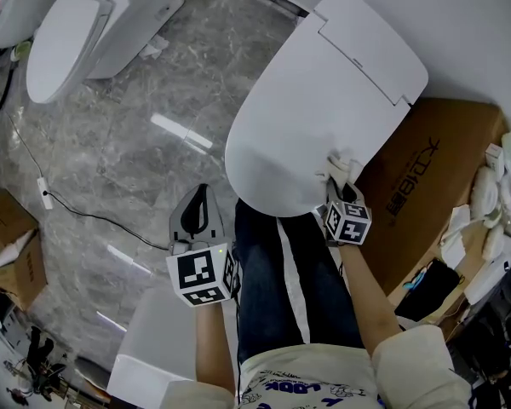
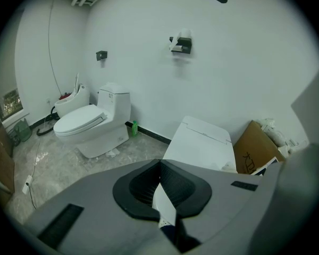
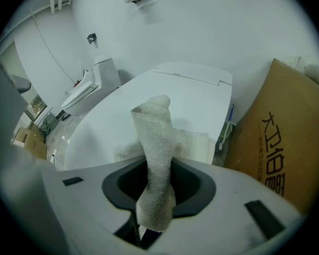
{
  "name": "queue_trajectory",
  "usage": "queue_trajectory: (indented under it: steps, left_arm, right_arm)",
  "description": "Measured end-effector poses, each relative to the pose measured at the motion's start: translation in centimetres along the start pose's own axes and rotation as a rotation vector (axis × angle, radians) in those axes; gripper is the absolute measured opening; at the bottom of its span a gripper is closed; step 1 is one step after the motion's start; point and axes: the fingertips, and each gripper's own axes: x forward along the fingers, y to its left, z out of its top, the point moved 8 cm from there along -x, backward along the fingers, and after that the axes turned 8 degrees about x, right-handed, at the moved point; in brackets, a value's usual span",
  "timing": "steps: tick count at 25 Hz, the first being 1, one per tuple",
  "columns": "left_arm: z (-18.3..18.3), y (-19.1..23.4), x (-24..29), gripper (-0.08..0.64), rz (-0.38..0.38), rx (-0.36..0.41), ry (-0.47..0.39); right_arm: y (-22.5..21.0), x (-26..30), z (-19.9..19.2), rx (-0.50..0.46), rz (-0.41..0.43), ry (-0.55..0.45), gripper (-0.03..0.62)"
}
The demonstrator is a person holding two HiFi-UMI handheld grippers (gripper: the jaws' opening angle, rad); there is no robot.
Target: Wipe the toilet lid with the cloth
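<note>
The right tool [image 1: 340,187] pinched a pale cloth [image 3: 152,137], whose loose end lay on the closed toilet lid [image 1: 307,100] near its front right edge. The left tool [image 1: 195,213] hung off the lid over the floor [image 1: 128,169], jaws pressed together, empty. A cardboard box [image 1: 430,169] leaned just beside the toilet; its contents couldn't be made out.

Toilet lid [image 1: 324,100]: plain white. Cloth [image 3: 155,137]: off-white, nubby terry. Floor [image 1: 128,143]: grey, marble veining. Box [image 1: 426,169]: brown cardboard, black print. Left gripper [image 2: 160,164] and right gripper [image 3: 158,166]: grey shells, black jaw pads, black-and-white square-marker cubes. Trousers [image 1: 268,279]: dark blue, white stripe.
</note>
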Motion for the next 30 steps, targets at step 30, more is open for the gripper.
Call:
queue_trajectory:
  steps: [30]
  left_arm:
    - [-3.2,5.6,-3.9,0.003,0.096,-0.084,-0.012]
  right_arm:
    - [13.6,-0.4,-6.3,-0.197,0.188,0.154,0.106]
